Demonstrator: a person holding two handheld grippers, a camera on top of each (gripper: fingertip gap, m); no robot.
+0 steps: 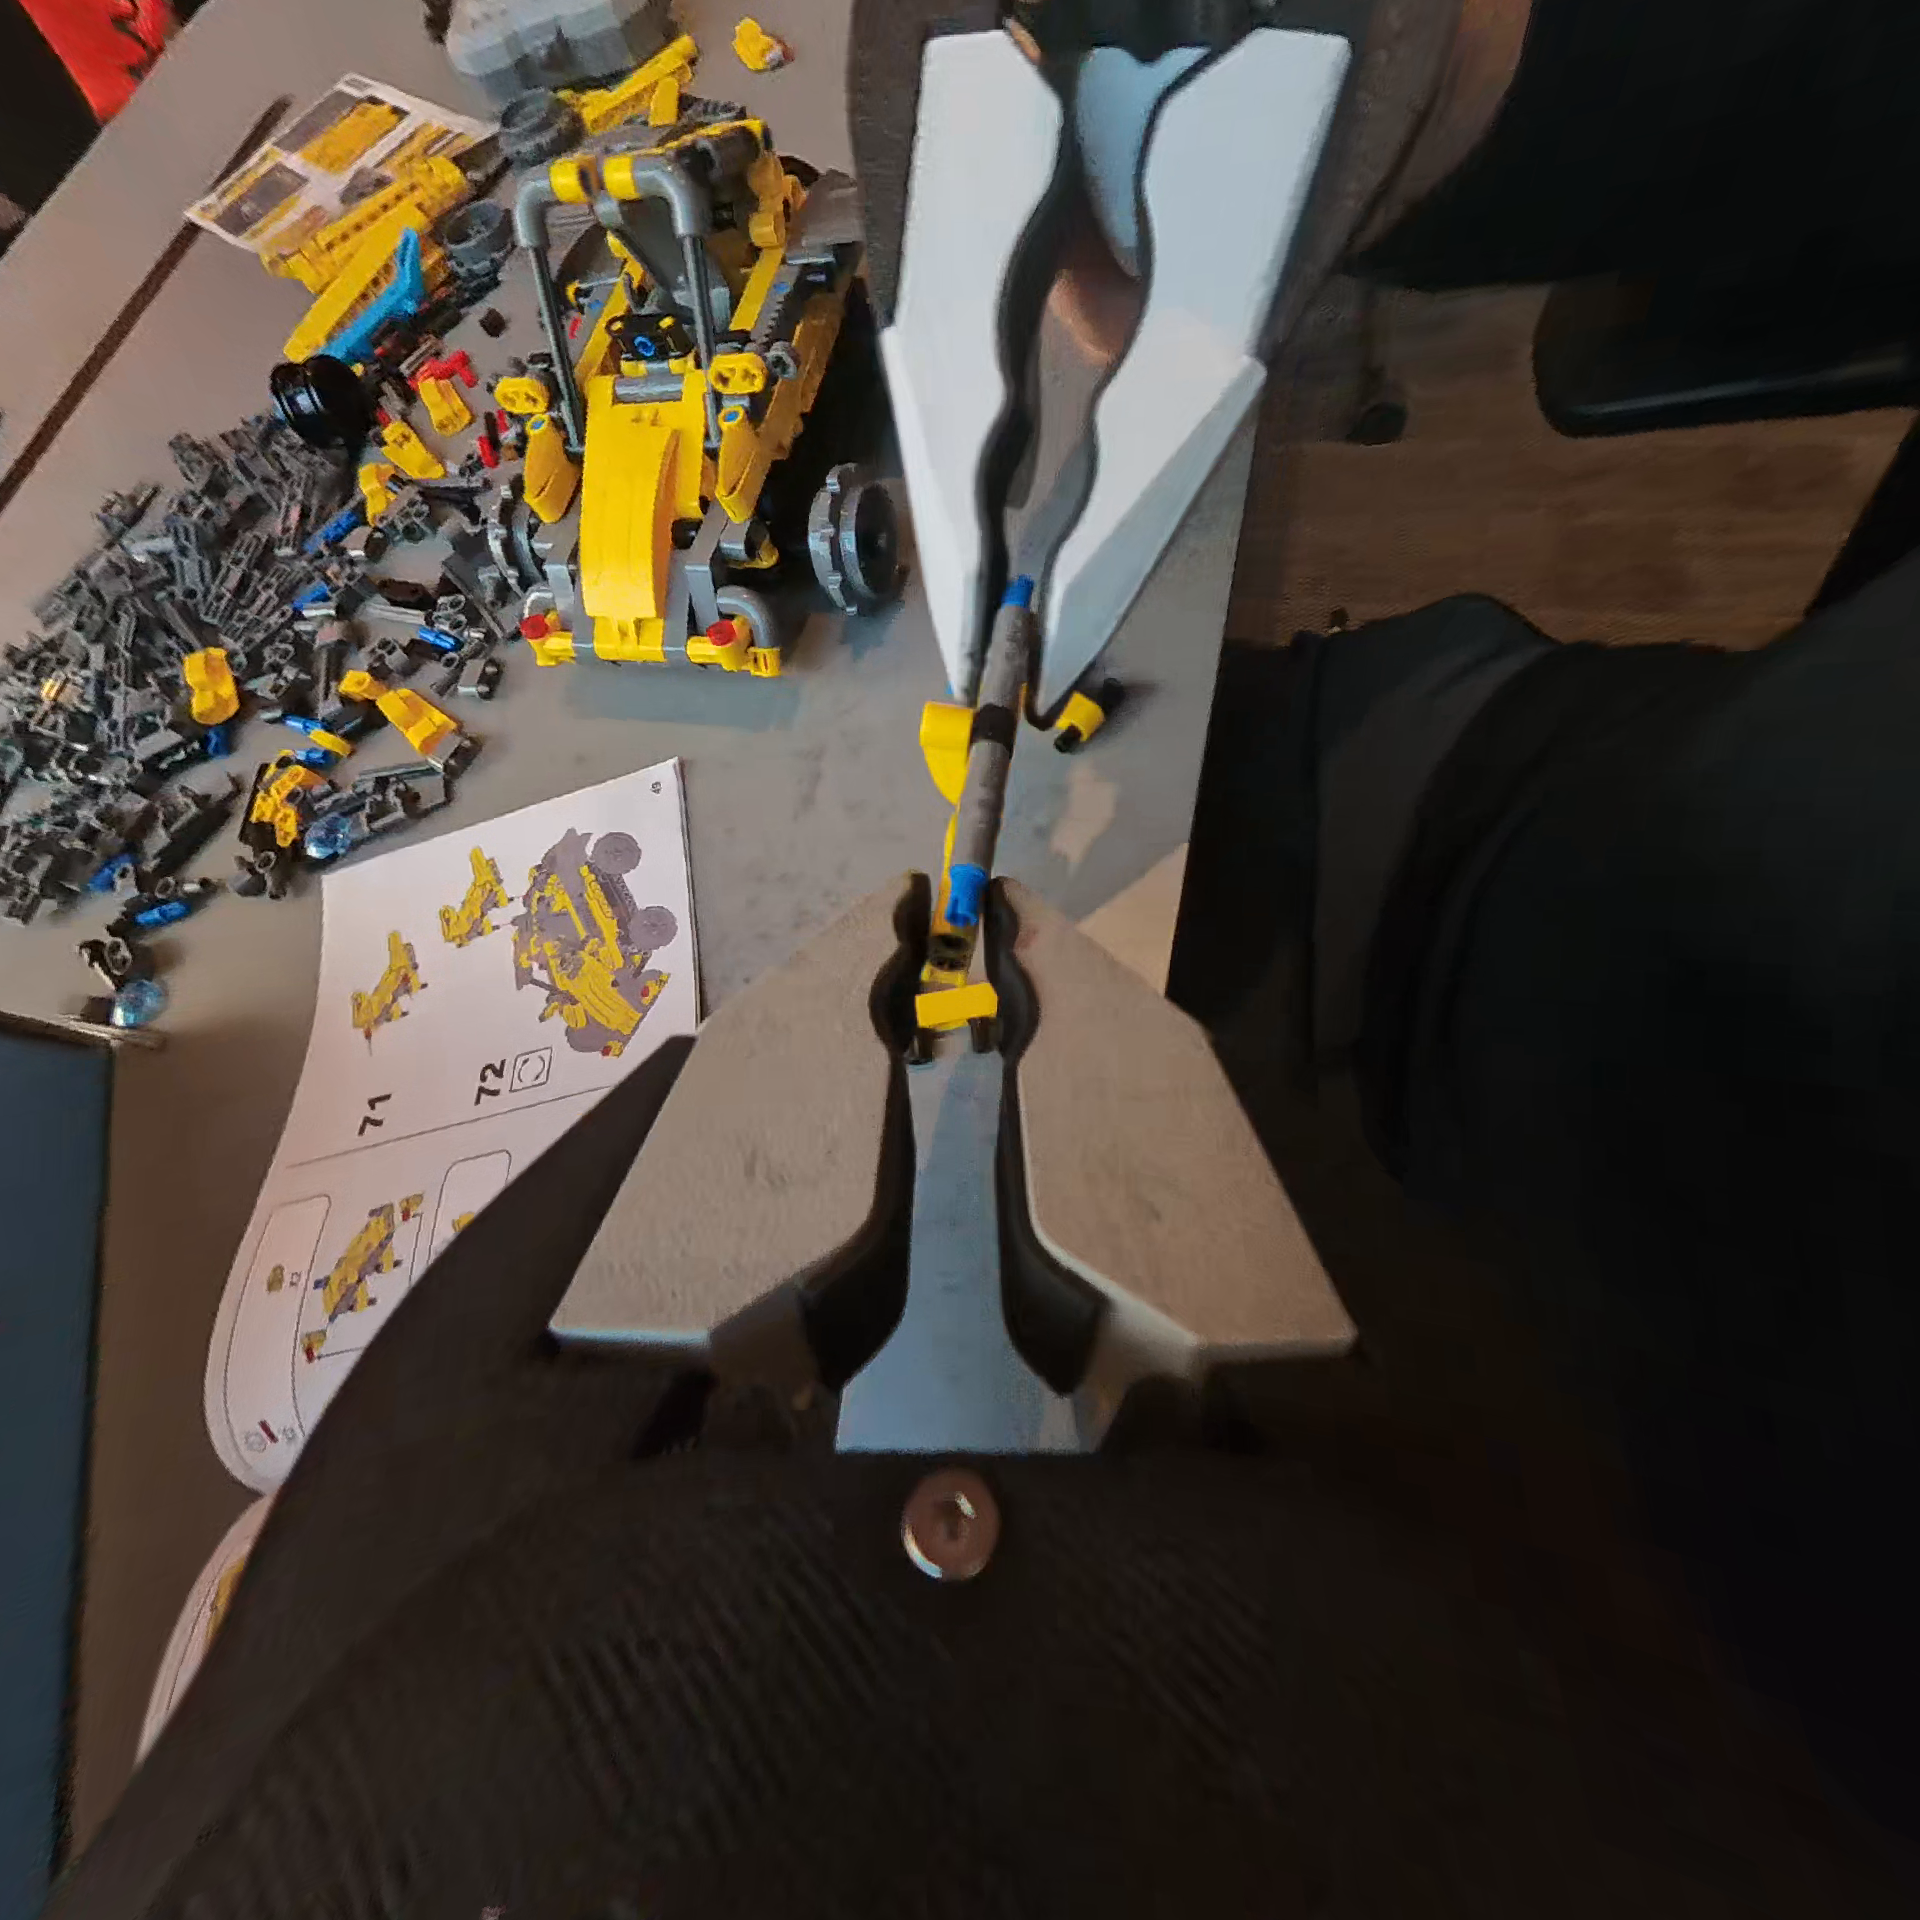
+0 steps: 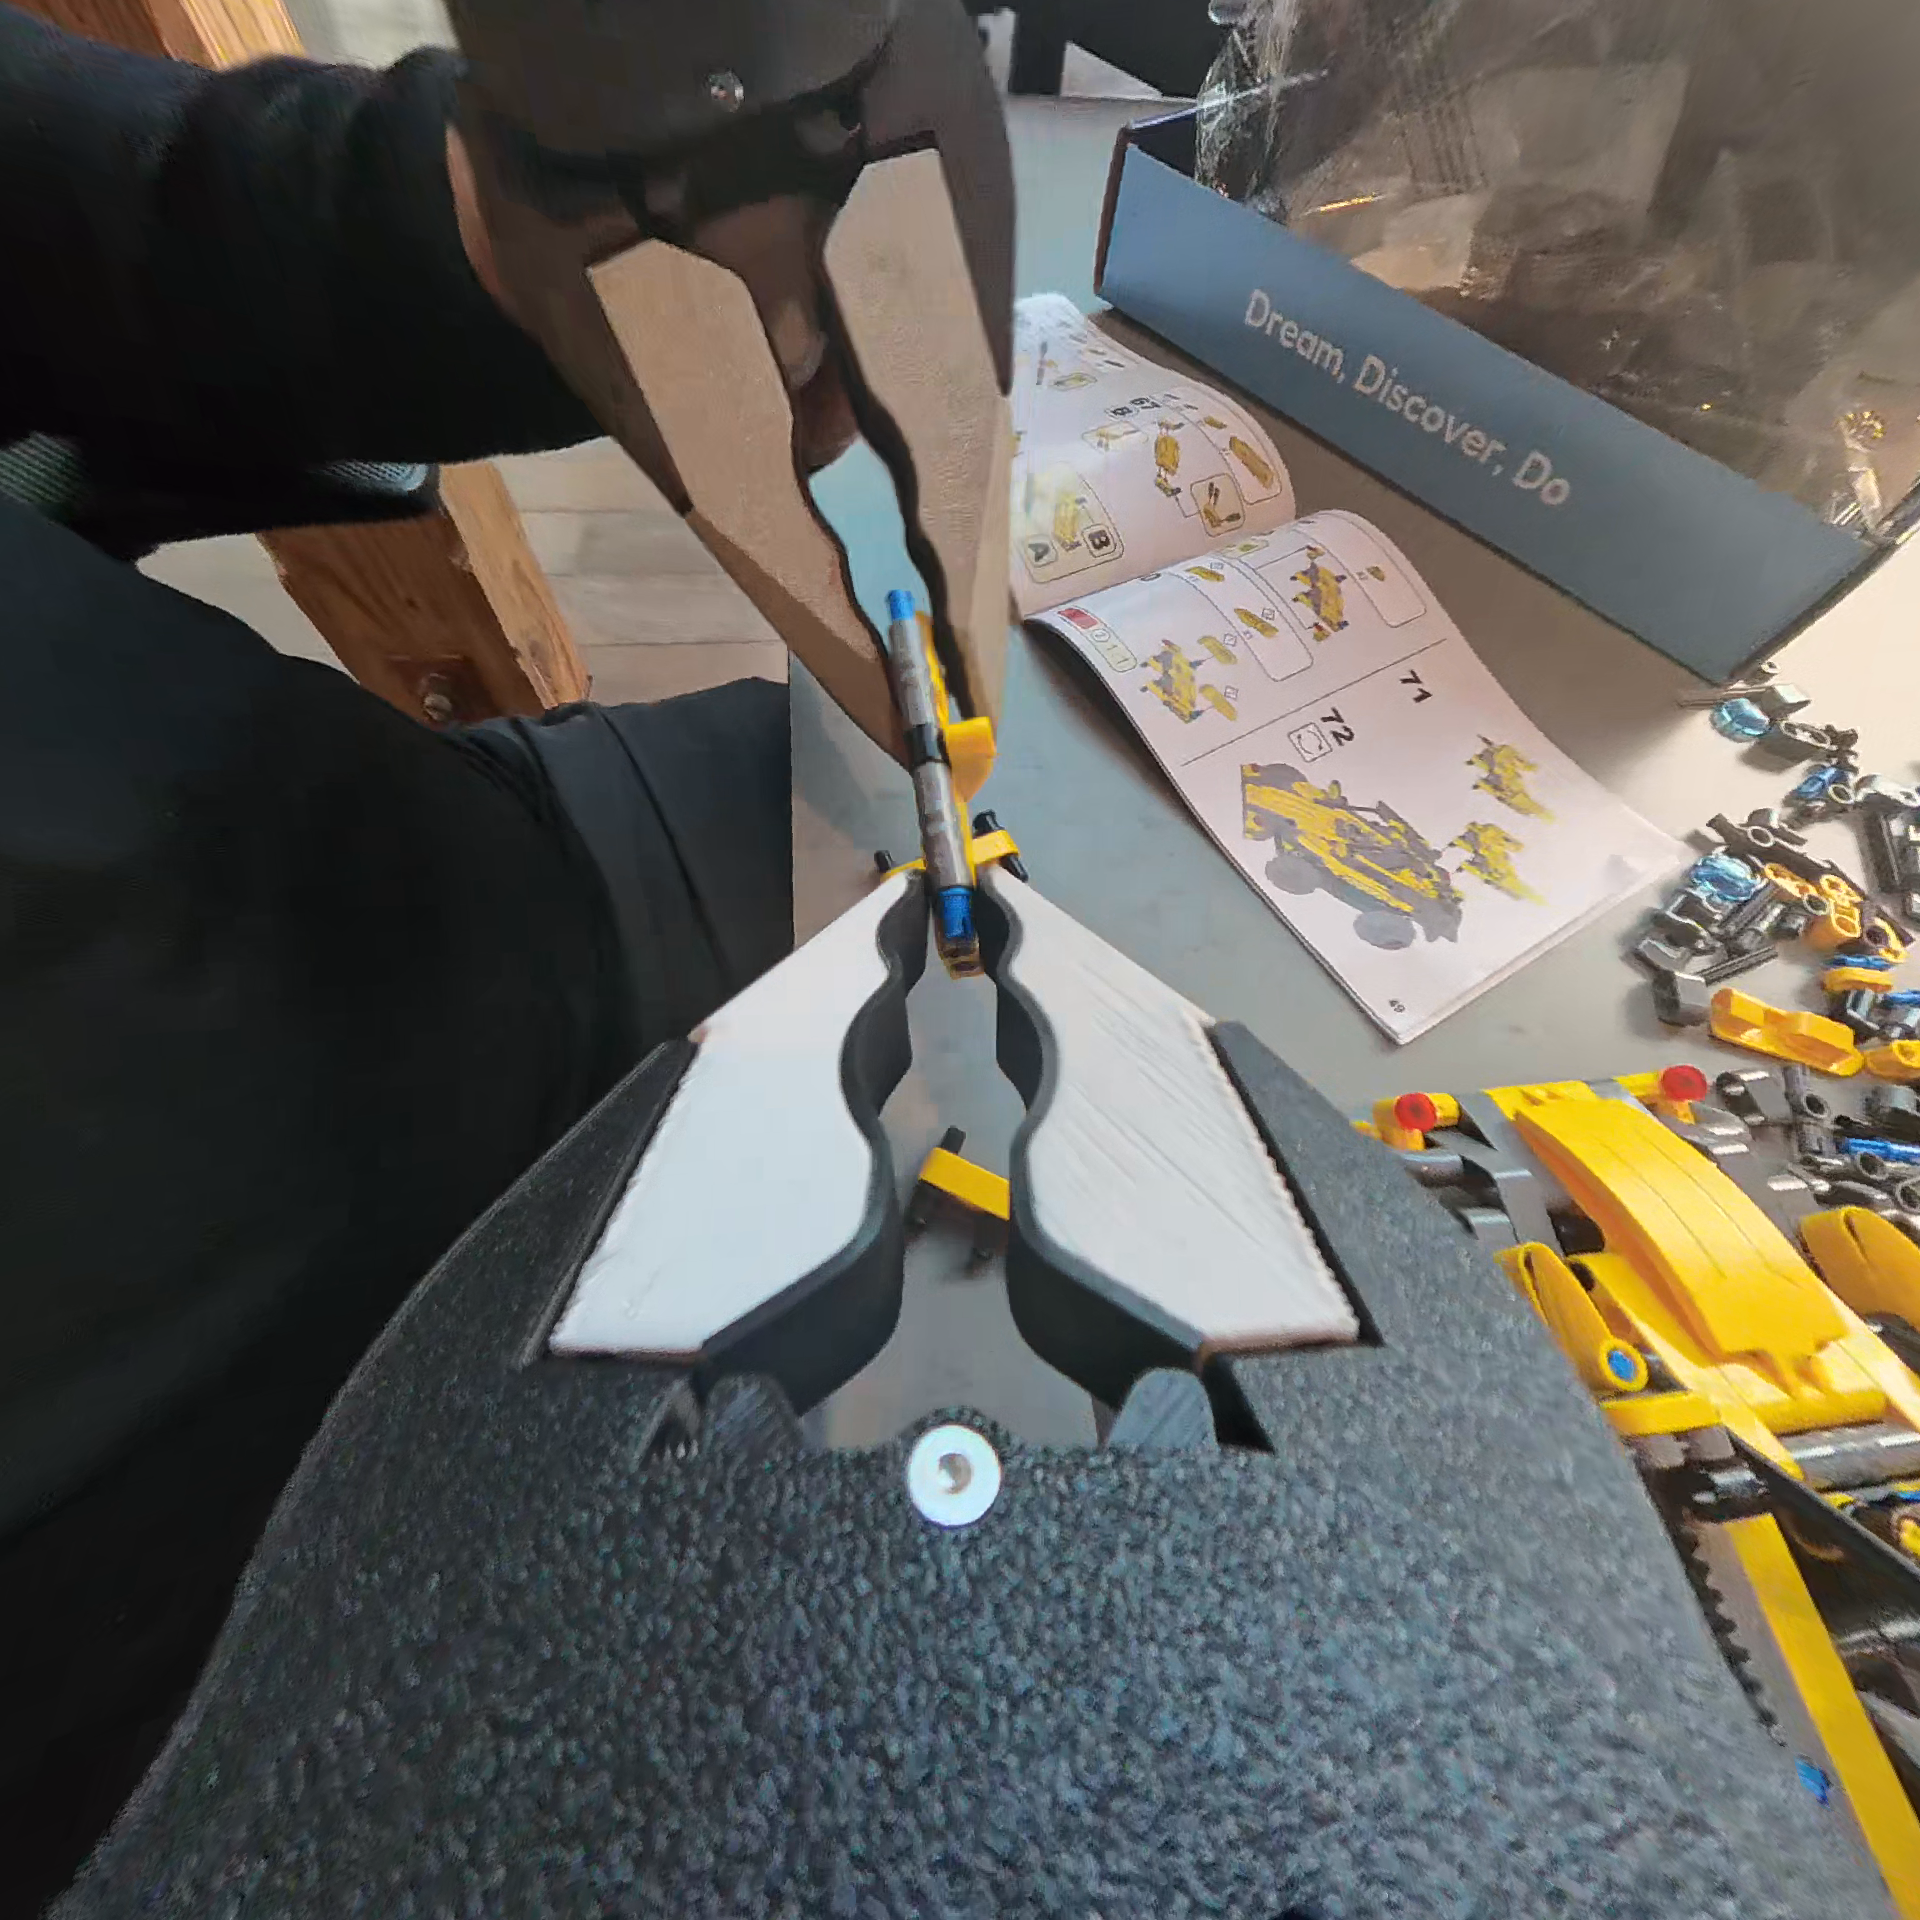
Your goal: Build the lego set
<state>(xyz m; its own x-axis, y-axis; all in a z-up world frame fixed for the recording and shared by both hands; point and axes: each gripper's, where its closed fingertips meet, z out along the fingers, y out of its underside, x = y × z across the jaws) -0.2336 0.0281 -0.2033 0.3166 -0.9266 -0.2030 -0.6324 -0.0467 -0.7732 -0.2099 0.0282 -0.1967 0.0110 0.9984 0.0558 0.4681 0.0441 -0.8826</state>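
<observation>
Surface: grey tabletop [image 1: 810, 790] strewn with building-brick parts, its edge running beside a person's dark clothing; wooden furniture leg [image 2: 436, 613] and pale floor beyond

Held piece: slim grey rod assembly with blue pin ends and yellow brick connectors [image 1: 987, 769], stretched in the air above the table edge, between the two tools

Left gripper: beige-fingered left gripper [image 1: 951, 935] clamped tight on the near end of the rod assembly, at a blue pin and a yellow beam; a small yellow cross-piece with black pins sits in the gap behind its tips

Right gripper: white-fingered right gripper [image 2: 951, 914] pinched on the opposite end of the same assembly, fingers almost meeting around the blue pin

Model: half-built yellow and grey brick vehicle with grey wheels [image 1: 655, 488], standing on the table well apart from the grippers

Loose parts: heap of dark grey, black, blue and yellow brick pieces [image 1: 208, 665], beside the vehicle

Booklet: open white instruction booklet with yellow model drawings [image 1: 509, 956], lying flat near the left gripper, pages curling

Box: long dark blue cardboard box wall [image 2: 1455, 447], behind the booklet, with crinkled clear plastic bag [image 2: 1558, 177] above it
</observation>
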